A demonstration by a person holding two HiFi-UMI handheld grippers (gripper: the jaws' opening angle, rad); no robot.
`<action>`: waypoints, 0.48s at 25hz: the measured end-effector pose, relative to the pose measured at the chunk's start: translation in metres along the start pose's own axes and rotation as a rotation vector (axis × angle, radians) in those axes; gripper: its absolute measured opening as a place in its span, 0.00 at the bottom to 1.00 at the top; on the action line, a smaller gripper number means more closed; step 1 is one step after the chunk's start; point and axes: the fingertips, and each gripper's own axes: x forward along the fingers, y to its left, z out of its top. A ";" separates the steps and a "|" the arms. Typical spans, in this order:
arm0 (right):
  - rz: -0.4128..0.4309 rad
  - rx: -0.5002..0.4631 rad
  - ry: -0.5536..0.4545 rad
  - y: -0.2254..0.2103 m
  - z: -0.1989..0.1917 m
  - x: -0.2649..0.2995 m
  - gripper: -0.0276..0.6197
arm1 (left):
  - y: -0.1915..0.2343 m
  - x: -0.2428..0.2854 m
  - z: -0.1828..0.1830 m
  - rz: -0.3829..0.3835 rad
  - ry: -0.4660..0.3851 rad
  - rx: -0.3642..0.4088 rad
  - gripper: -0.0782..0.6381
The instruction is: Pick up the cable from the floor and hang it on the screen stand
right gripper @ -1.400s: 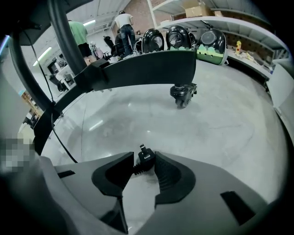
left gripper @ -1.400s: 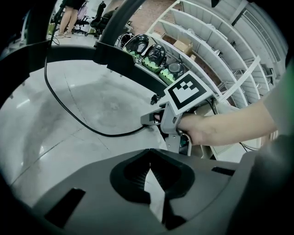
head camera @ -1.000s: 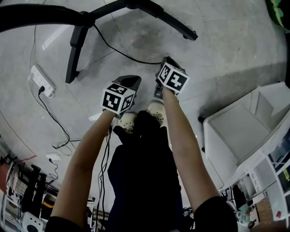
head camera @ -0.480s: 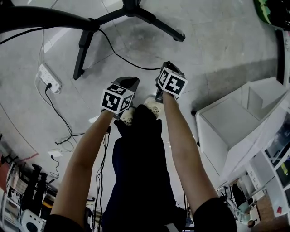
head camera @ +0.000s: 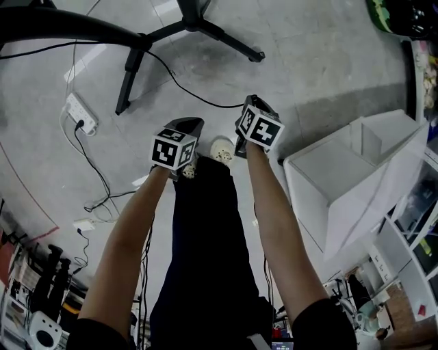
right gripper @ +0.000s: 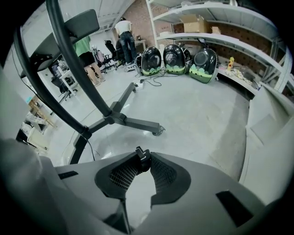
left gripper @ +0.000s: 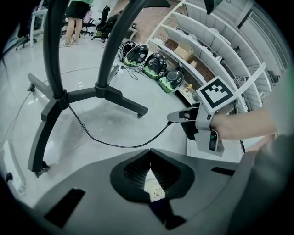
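Note:
A thin black cable [head camera: 183, 87] runs across the grey floor from the foot of the black screen stand [head camera: 194, 18] up to my right gripper [head camera: 243, 104]. That gripper is shut on the cable's plug end [right gripper: 143, 155], pinched at the jaw tips. The left gripper view shows the cable [left gripper: 115, 145] sagging in a curve from the stand [left gripper: 106, 90] to the right gripper [left gripper: 177, 118]. My left gripper [head camera: 192, 123] is held beside the right one, and its jaws [left gripper: 149, 151] meet at the tips with nothing between them.
A white power strip [head camera: 82, 113] with leads lies on the floor at left. White shelving [head camera: 356, 184] stands close at right. Dark round cases [right gripper: 174, 59] sit under far shelves. People [right gripper: 125, 34] stand in the background. The stand's legs [head camera: 129, 78] spread ahead.
The stand's legs and the power strip have slid up and right in the head view and the white shelving has come closer. Both grippers keep their pose, the right still holding the cable.

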 end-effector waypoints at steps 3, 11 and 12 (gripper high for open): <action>0.008 -0.002 -0.007 -0.001 0.006 -0.020 0.20 | -0.012 -0.013 0.003 0.010 0.009 0.010 0.12; 0.038 -0.029 -0.013 0.009 0.016 -0.063 0.20 | -0.042 -0.047 0.000 0.029 0.007 -0.030 0.12; 0.047 -0.040 -0.012 0.011 0.018 -0.067 0.20 | -0.045 -0.050 -0.001 0.032 0.011 -0.025 0.12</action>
